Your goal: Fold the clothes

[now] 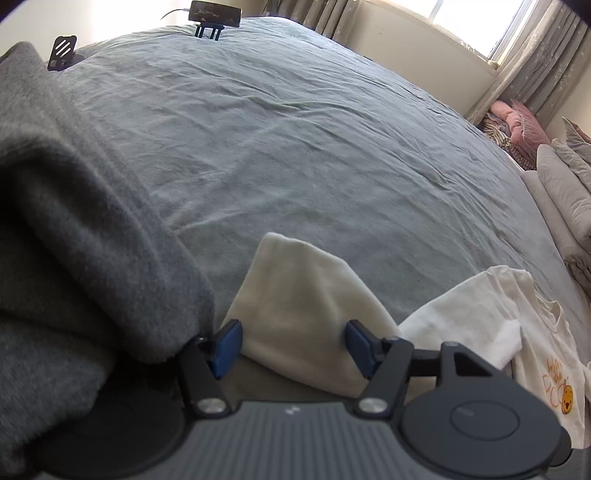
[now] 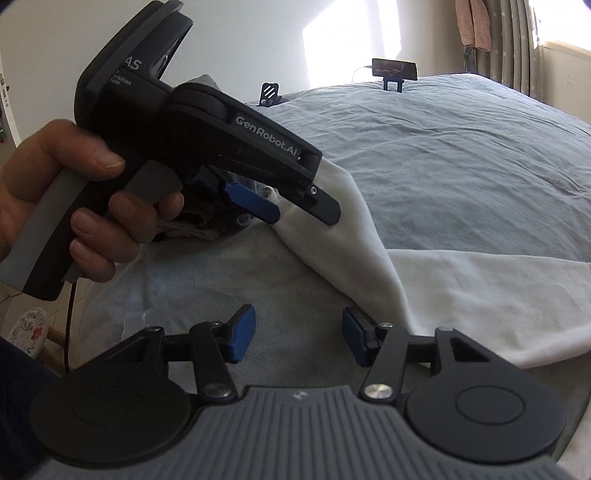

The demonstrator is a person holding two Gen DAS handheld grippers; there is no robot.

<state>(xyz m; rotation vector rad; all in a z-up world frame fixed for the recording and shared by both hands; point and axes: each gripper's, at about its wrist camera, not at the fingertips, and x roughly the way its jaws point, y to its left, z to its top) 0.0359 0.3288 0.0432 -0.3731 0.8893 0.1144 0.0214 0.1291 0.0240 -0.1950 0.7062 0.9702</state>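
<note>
Folding starts at the cream cloth (image 1: 295, 295): left gripper (image 1: 293, 341) jaws stand apart around its corner, unclamped; right gripper (image 2: 299, 334) jaws apart, cloth beside them — pinch both edges evenly

A home bedroom — a wide bed (image 1: 295, 147) under a grey-green sheet, curtains (image 1: 546, 62) at the far-right window (image 1: 476, 18), folded bedding (image 1: 561, 192) stacked beside.

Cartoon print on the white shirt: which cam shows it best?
Left wrist view. The white shirt lies at lower right with its orange lettering and cartoon print facing the camera, though small and partly cut off by the device. The right wrist view shows only plain white cloth; no print is visible there.
</note>
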